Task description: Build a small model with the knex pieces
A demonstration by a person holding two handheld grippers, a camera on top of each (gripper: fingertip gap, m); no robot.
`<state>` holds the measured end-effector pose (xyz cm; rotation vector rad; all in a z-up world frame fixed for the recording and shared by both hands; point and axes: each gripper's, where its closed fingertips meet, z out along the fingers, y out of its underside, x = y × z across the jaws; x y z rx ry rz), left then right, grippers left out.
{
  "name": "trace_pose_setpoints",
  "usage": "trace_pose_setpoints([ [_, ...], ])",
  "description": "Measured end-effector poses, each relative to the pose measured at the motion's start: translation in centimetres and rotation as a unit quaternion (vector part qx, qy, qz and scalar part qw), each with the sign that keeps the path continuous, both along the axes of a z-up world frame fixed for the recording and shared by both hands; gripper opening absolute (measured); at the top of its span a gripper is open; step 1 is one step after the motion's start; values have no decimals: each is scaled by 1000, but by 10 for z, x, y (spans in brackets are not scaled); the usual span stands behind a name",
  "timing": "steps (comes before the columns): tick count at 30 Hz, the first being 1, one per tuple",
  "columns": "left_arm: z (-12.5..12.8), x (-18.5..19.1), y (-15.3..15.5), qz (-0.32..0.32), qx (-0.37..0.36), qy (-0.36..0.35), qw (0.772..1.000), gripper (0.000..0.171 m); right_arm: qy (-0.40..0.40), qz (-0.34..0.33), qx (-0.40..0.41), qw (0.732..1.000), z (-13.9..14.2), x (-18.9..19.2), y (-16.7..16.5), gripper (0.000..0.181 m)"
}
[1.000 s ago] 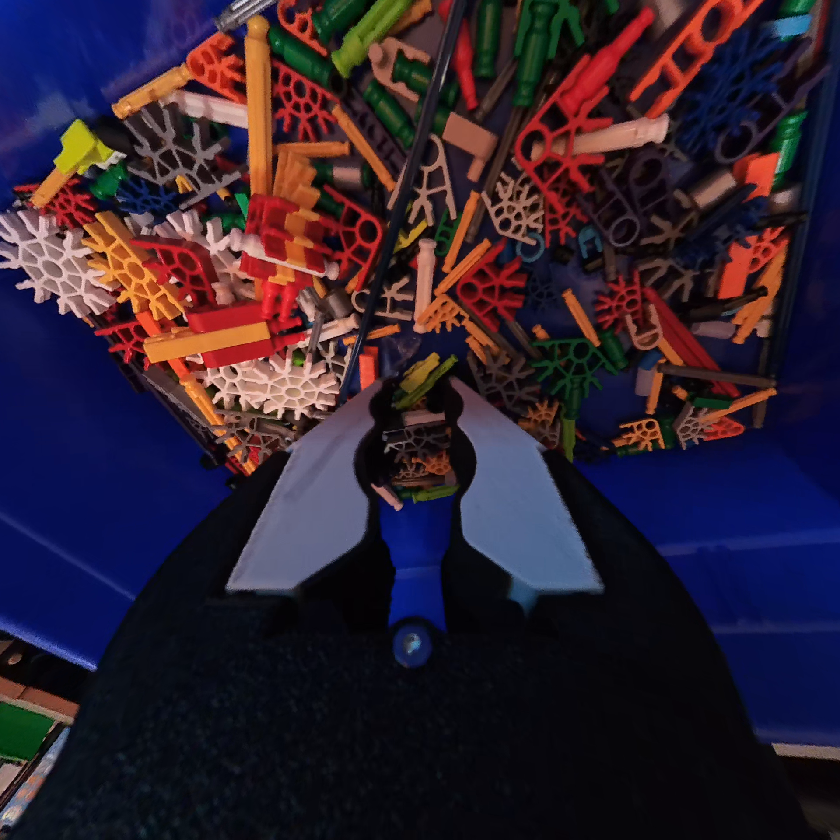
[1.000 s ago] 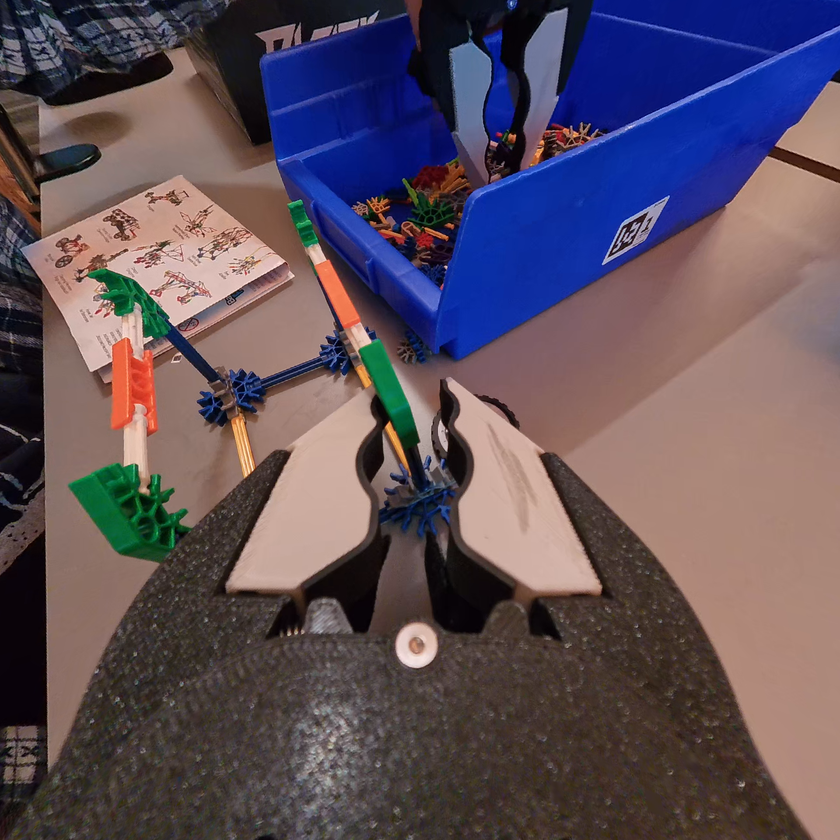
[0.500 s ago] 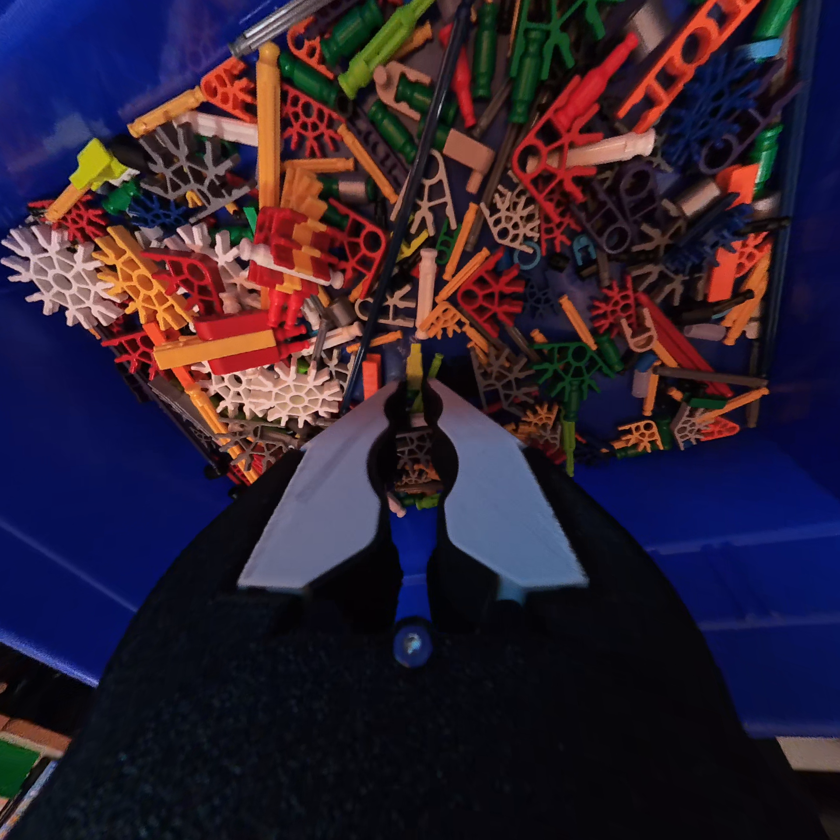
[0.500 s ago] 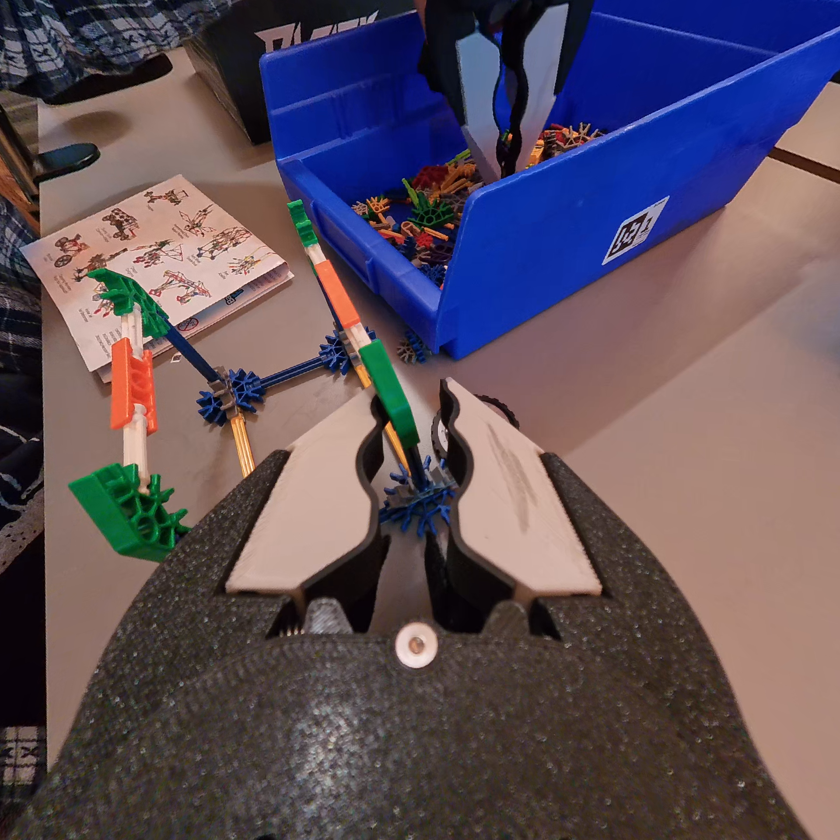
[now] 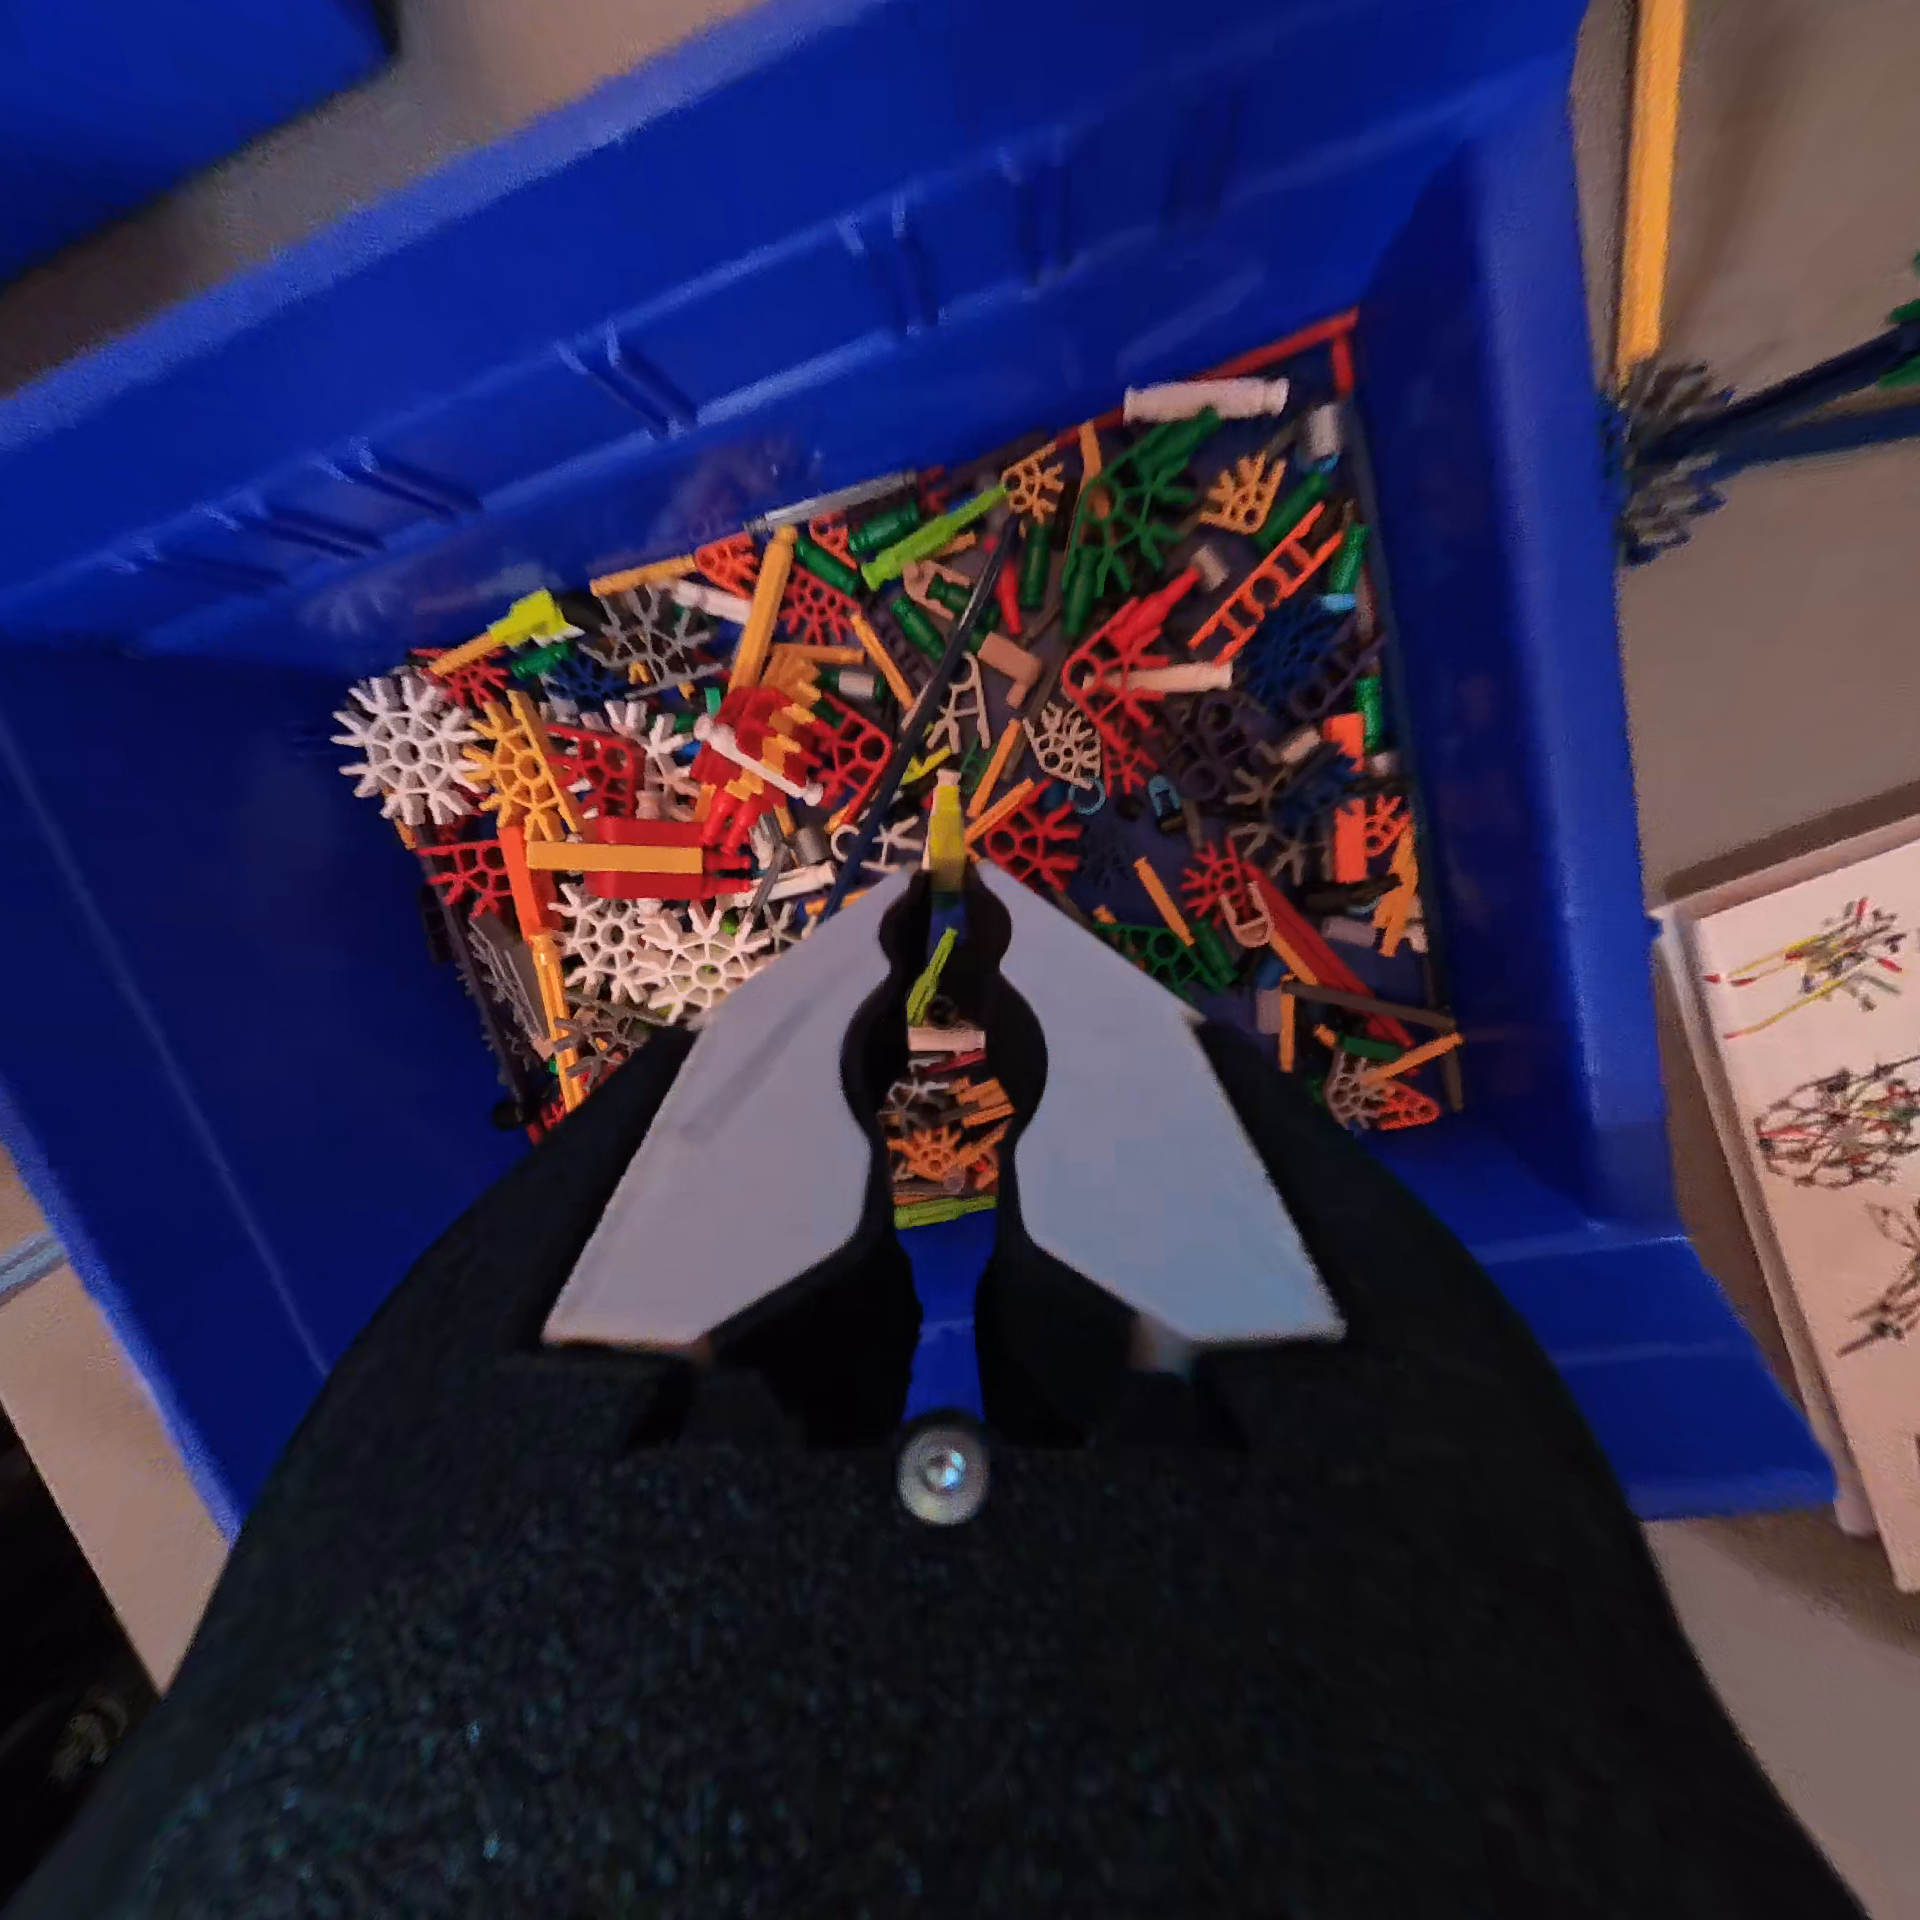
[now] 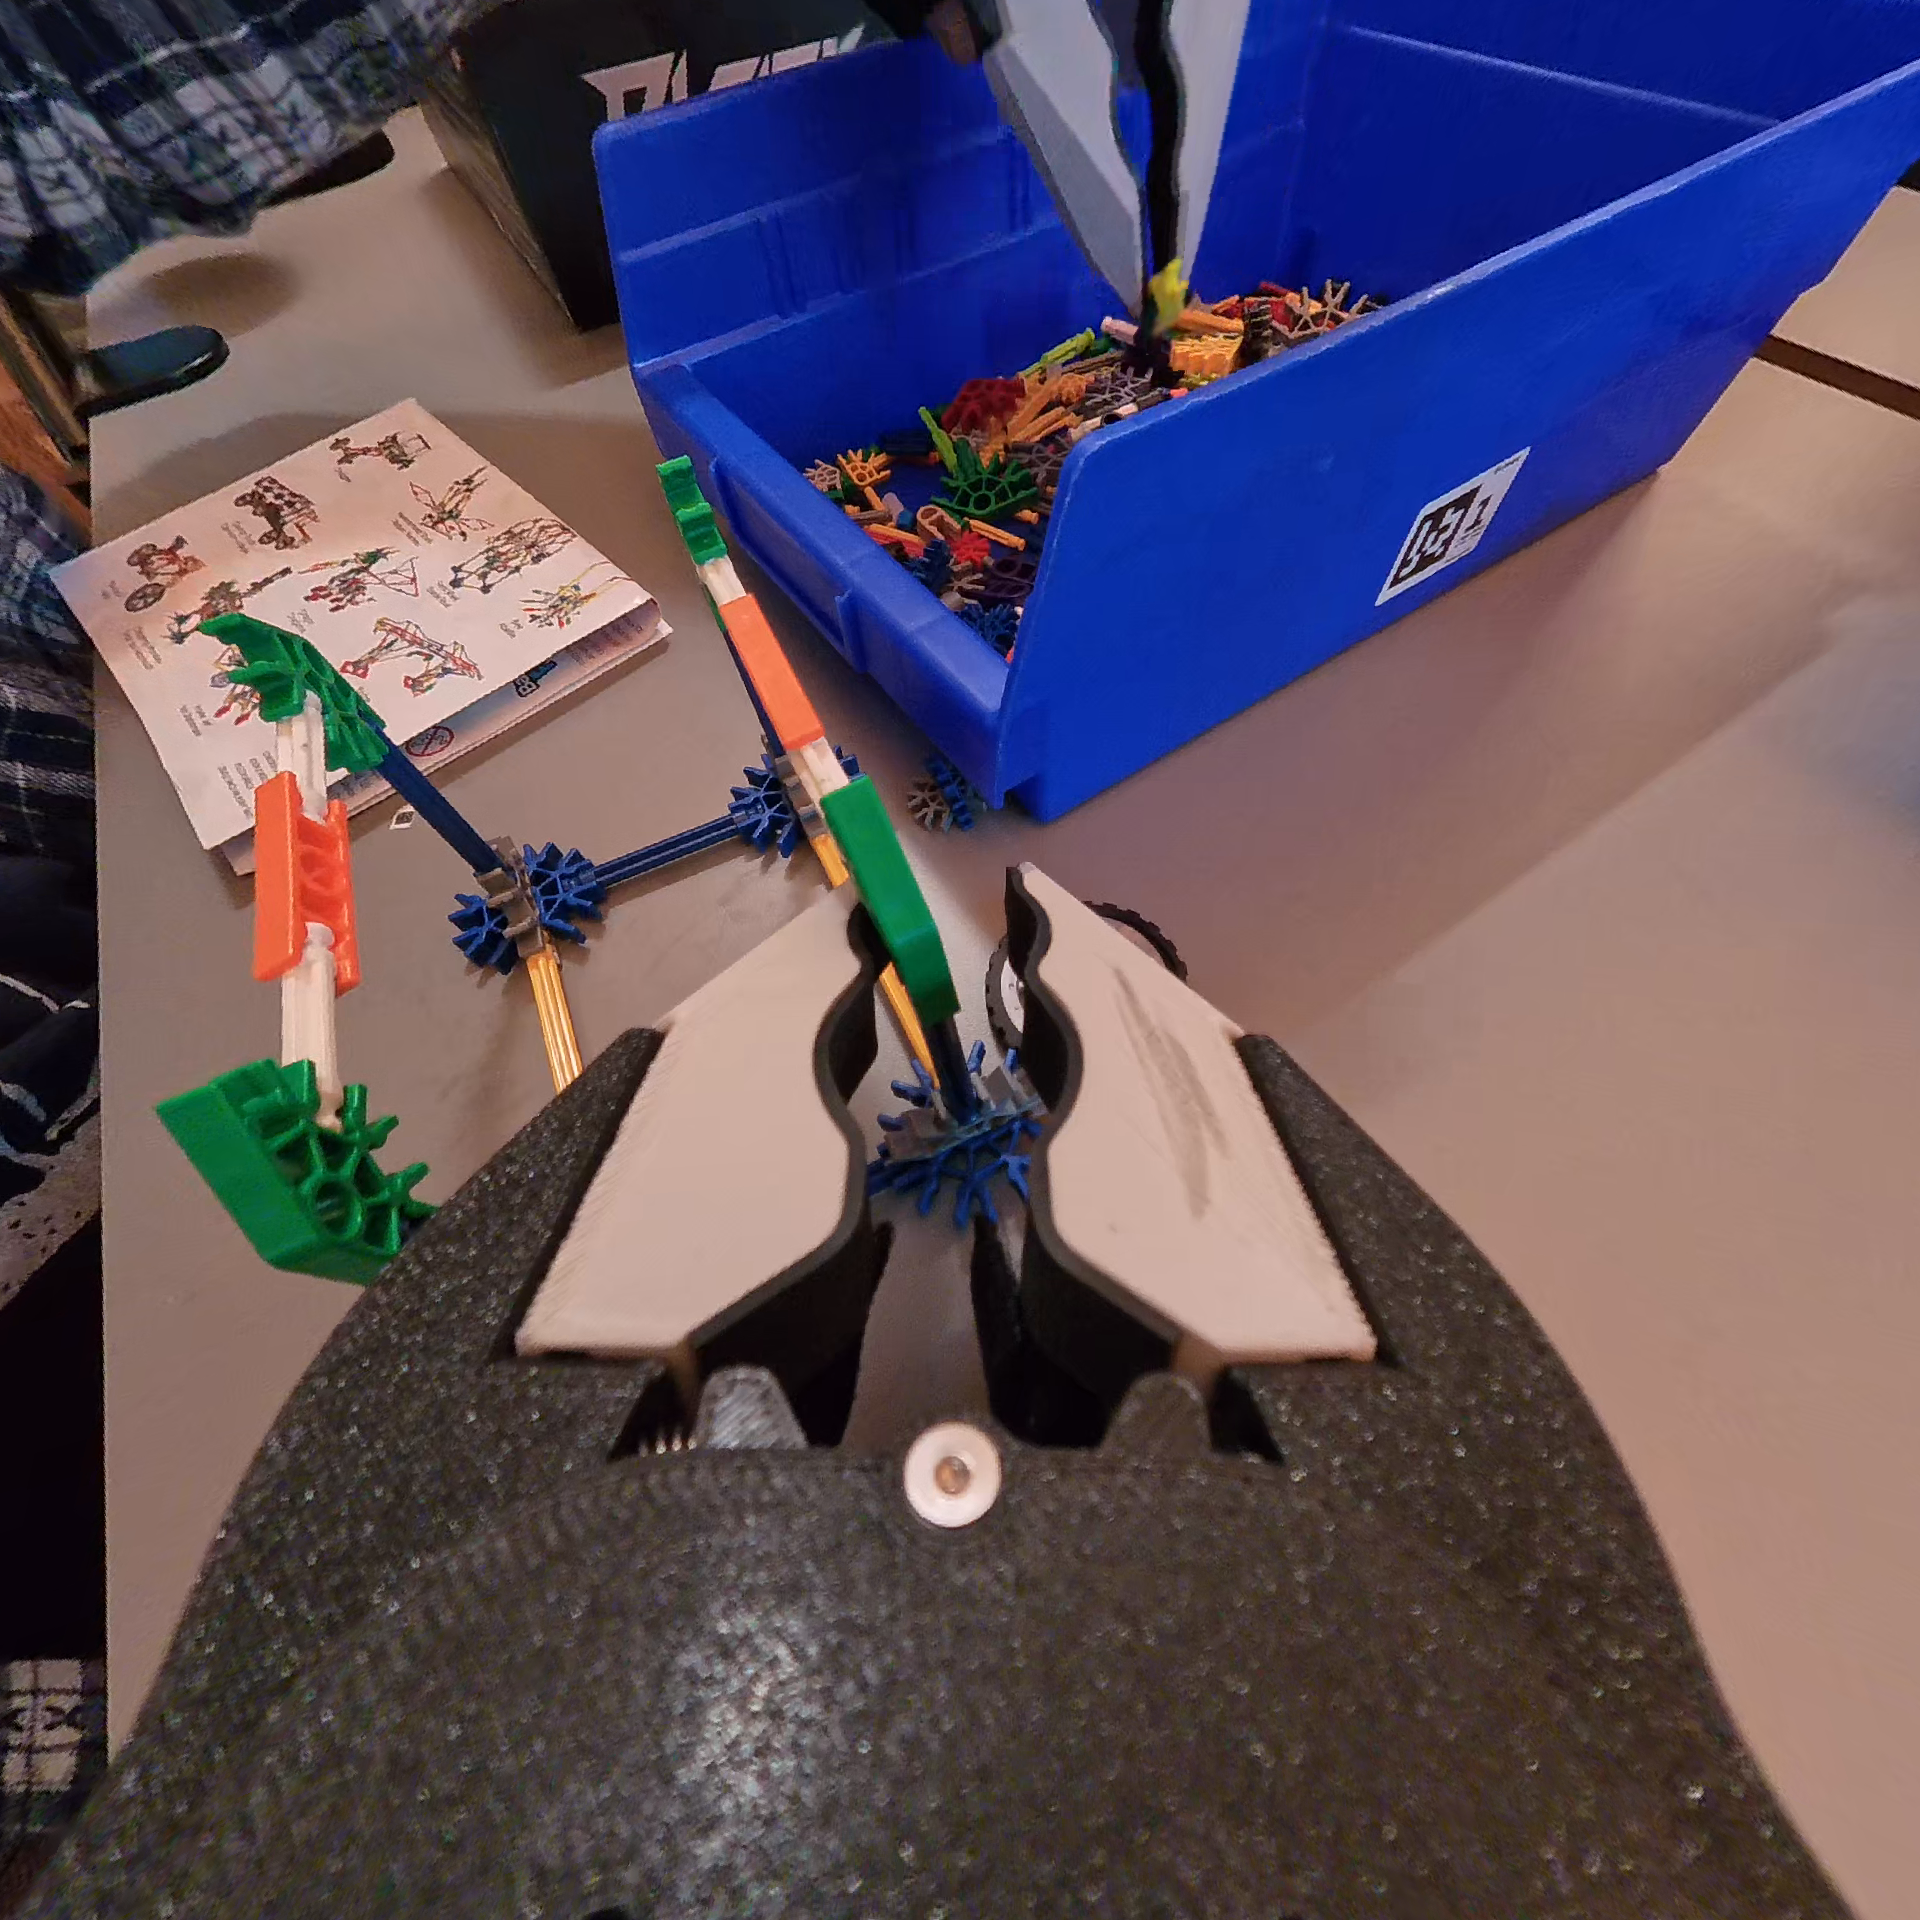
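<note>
My left gripper (image 5: 945, 883) is shut on a small yellow-green piece (image 5: 943, 831) and holds it above the pile of coloured building pieces (image 5: 1143, 727) in the blue bin (image 5: 727, 312). It also shows in the right wrist view (image 6: 1158, 260), over the bin (image 6: 1247, 623), with the piece (image 6: 1169, 286) at its tips. My right gripper (image 6: 940, 904) rests low on the table, shut on the blue snowflake connector (image 6: 956, 1143) of a rod-and-connector structure (image 6: 540, 894). A green connector (image 6: 894, 904) of that structure stands between its fingertips.
A printed booklet (image 6: 364, 582) lies left of the bin, also seen in the left wrist view (image 5: 1818, 1143). A black box (image 6: 540, 156) stands behind it. A loose connector (image 6: 940, 800) lies at the bin's corner. A small black wheel (image 6: 1153, 930) sits by my right finger. One gripper's finger ends stand about 20 centimetres off the other's.
My left gripper closed on the yellow-green piece in the pile and rose well above the bin with it. My right gripper and the structure have not moved.
</note>
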<state>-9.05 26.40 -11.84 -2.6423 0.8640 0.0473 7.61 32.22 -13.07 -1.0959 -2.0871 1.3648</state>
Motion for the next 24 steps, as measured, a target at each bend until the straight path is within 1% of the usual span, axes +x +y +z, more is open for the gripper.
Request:
trace_pose_setpoints([
  [5, 24, 18, -6, 4, 70, -13, 997, 4, 0, 0, -2, 1000, 0, 0, 0, 20],
  [13, 58, 35, -21, -1, 149, 10, 989, 4, 5, -1, -14, 1000, 3, -1, 1, 20],
  [20, 76, 37, -25, -2, 198, 12, 980, 5, 19, 1, -27, 999, 8, 1, 1, 20],
  [24, 80, 39, -26, -4, 220, 5, 976, 4, 25, 0, -33, 999, 11, 1, 2, 20],
])
